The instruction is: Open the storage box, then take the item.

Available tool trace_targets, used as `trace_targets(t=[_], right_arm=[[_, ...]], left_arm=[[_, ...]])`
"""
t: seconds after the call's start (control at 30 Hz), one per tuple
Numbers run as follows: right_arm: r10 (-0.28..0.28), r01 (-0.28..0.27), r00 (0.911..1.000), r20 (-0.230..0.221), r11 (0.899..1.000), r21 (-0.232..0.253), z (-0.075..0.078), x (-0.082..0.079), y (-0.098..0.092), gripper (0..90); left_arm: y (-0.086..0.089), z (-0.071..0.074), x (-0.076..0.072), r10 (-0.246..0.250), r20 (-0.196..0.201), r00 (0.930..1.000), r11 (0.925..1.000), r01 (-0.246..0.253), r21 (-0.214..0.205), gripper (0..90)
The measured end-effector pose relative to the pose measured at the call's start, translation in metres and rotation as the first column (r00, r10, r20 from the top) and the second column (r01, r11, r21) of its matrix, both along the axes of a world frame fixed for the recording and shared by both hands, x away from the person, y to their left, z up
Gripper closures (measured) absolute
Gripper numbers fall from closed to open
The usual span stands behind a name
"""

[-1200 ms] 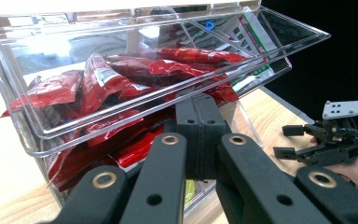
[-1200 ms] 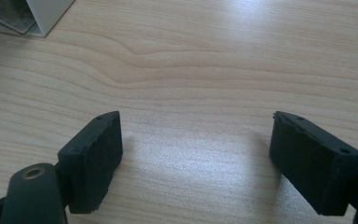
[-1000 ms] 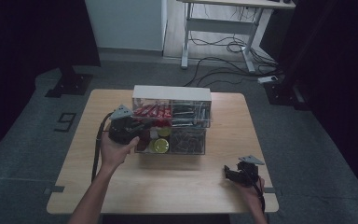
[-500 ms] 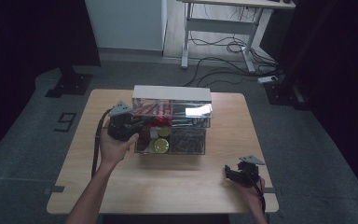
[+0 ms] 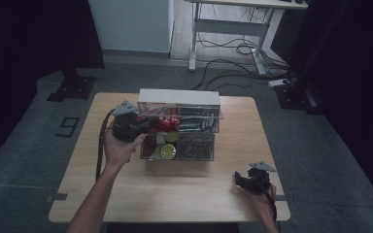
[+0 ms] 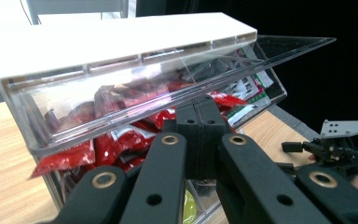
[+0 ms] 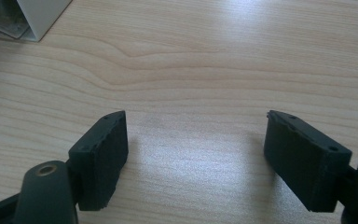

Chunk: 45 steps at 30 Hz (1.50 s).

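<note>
A clear two-tier organizer with a white back [image 5: 179, 96] stands mid-table. Its upper left bin [image 6: 135, 100] is tipped open and holds red packets [image 6: 116, 140] [image 5: 164, 124]. My left gripper [image 5: 147, 124] [image 6: 200, 105] is shut, its tips right under the bin's clear front lip; whether they pinch the lip I cannot tell. My right gripper [image 5: 238, 178] [image 7: 196, 123] rests low over bare wood near the table's front right. It is open, its jaws have just been closing a little, and nothing lies between them.
The upper right bin holds white and green packets [image 5: 199, 119]. A yellow round item [image 5: 166, 151] sits in the lower left bin. The wooden table [image 5: 175, 199] has bare room in front of the organizer. A white desk frame with cables [image 5: 233, 43] stands beyond.
My left gripper has edged slightly up and right at the upper bin, and glare on the bin's clear front has shifted. The right hand has stayed put.
</note>
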State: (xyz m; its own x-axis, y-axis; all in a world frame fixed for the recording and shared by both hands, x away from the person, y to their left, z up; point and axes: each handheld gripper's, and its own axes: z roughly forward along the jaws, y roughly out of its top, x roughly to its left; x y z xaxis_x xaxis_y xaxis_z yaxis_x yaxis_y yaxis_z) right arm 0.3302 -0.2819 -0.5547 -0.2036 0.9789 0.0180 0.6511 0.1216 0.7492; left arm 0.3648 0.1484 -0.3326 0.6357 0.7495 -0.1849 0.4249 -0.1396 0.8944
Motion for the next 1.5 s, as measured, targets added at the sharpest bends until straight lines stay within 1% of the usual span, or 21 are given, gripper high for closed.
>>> trace_targets(t=[0.17, 0.33, 0.63, 0.8, 0.83, 0.87, 0.9, 0.93, 0.97, 1.03, 1.07, 1.13, 1.2, 1.23, 1.27, 1.3, 1.33, 1.37, 1.4, 1.43, 1.5], right_arm=[[0.0, 0.0, 1.0, 0.0, 1.0, 0.0, 0.0, 0.0, 0.0, 22.1], [0.004, -0.004, 1.0, 0.003, 1.0, -0.004, 0.0, 0.0, 0.0, 22.7], [0.003, -0.003, 0.9999, 0.012, 1.0, 0.006, 0.0, -0.002, 0.0, 27.9], [0.001, -0.001, 0.9991, 0.041, 1.0, 0.014, 0.005, -0.003, 0.001, 31.0], [0.006, -0.007, 0.9985, 0.055, 1.0, 0.019, 0.009, -0.004, 0.001, 32.3], [0.004, -0.008, 0.9966, 0.082, 0.999, 0.039, 0.015, -0.006, 0.001, 33.8], [0.004, -0.008, 0.9966, 0.082, 0.999, 0.039, 0.015, -0.006, 0.001, 33.8], [0.008, -0.014, 0.9945, 0.104, 0.998, 0.056, 0.022, -0.008, 0.002, 34.9], [0.008, -0.014, 0.9945, 0.104, 0.998, 0.056, 0.022, -0.008, 0.002, 34.9], [0.023, -0.032, 0.9905, 0.136, 0.997, 0.07, 0.032, -0.009, 0.005, 36.7], [0.023, -0.032, 0.9905, 0.136, 0.997, 0.07, 0.032, -0.009, 0.005, 36.7], [0.036, -0.053, 0.9854, 0.166, 0.994, 0.094, 0.045, -0.008, 0.01, 39.1], [0.04, -0.058, 0.9838, 0.175, 0.993, 0.098, 0.049, -0.008, 0.011, 39.6], [0.05, -0.071, 0.981, 0.187, 0.992, 0.105, 0.055, -0.008, 0.014, 39.9], [0.069, -0.096, 0.9751, 0.211, 0.988, 0.122, 0.065, -0.007, 0.016, 41.3], [0.069, -0.096, 0.9751, 0.211, 0.988, 0.122, 0.065, -0.007, 0.016, 41.3], [0.074, -0.11, 0.9701, 0.231, 0.984, 0.144, 0.074, -0.006, 0.018, 42.9], [0.074, -0.11, 0.9701, 0.231, 0.984, 0.144, 0.074, -0.006, 0.018, 42.9], [0.089, -0.13, 0.9656, 0.244, 0.979, 0.157, 0.083, -0.005, 0.019, 43.8], [0.094, -0.137, 0.9629, 0.253, 0.978, 0.16, 0.087, -0.004, 0.02, 44.2], [0.095, -0.14, 0.962, 0.256, 0.977, 0.163, 0.09, -0.004, 0.02, 44.9]], left_arm=[[0.002, 0.005, 0.004, 0.002, 0.001, 1.0, 0.9998, -0.002, -0.02, 90.0], [0.003, 0.007, 0.007, 0.006, -0.002, 1.0, 0.9997, -0.006, -0.024, 90.0], [0.002, 0.007, 0.01, 0.012, -0.004, 0.9999, 0.9998, -0.012, -0.018, 90.0], [0.001, 0.007, 0.011, 0.009, -0.005, 0.9999, 0.9999, -0.009, -0.008, 90.0], [0.0, 0.007, 0.011, 0.009, -0.004, 0.9999, 0.9999, -0.009, -0.006, 90.0], [0.0, 0.007, 0.011, 0.008, -0.003, 1.0, 0.9999, -0.008, -0.006, 90.0], [0.0, 0.007, 0.011, 0.008, -0.003, 1.0, 0.9999, -0.008, -0.006, 90.0], [-0.001, 0.007, 0.01, 0.008, -0.001, 1.0, 1.0, -0.008, -0.005, 90.0], [-0.001, 0.008, 0.01, 0.007, 0.001, 1.0, 1.0, -0.007, -0.005, 90.0], [-0.001, 0.008, 0.01, 0.006, 0.002, 1.0, 1.0, -0.006, -0.002, 90.0], [-0.001, 0.009, 0.01, 0.005, 0.002, 1.0, 1.0, -0.005, -0.003, 90.0], [-0.001, 0.009, 0.011, 0.007, 0.001, 1.0, 1.0, -0.007, -0.004, 90.0], [-0.001, 0.008, 0.011, 0.01, 0.001, 0.9999, 0.9999, -0.01, -0.001, 90.0], [-0.001, 0.008, 0.012, 0.013, 0.0, 0.9999, 0.9999, -0.013, 0.001, 90.0], [-0.001, 0.008, 0.012, 0.014, 0.0, 0.9999, 0.9999, -0.014, 0.0, 90.0], [-0.001, 0.008, 0.012, 0.014, 0.0, 0.9999, 0.9999, -0.014, 0.0, 90.0], [-0.002, 0.008, 0.012, 0.014, 0.0, 0.9999, 0.9999, -0.014, 0.0, 90.0], [-0.002, 0.008, 0.012, 0.014, 0.0, 0.9999, 0.9999, -0.014, 0.0, 90.0], [-0.002, 0.008, 0.012, 0.014, 0.0, 0.9999, 0.9999, -0.014, 0.001, 90.0], [-0.002, 0.008, 0.012, 0.013, 0.001, 0.9999, 0.9999, -0.013, 0.002, 90.0], [-0.001, 0.009, 0.012, 0.012, 0.001, 0.9999, 0.9999, -0.012, 0.002, 90.0]])
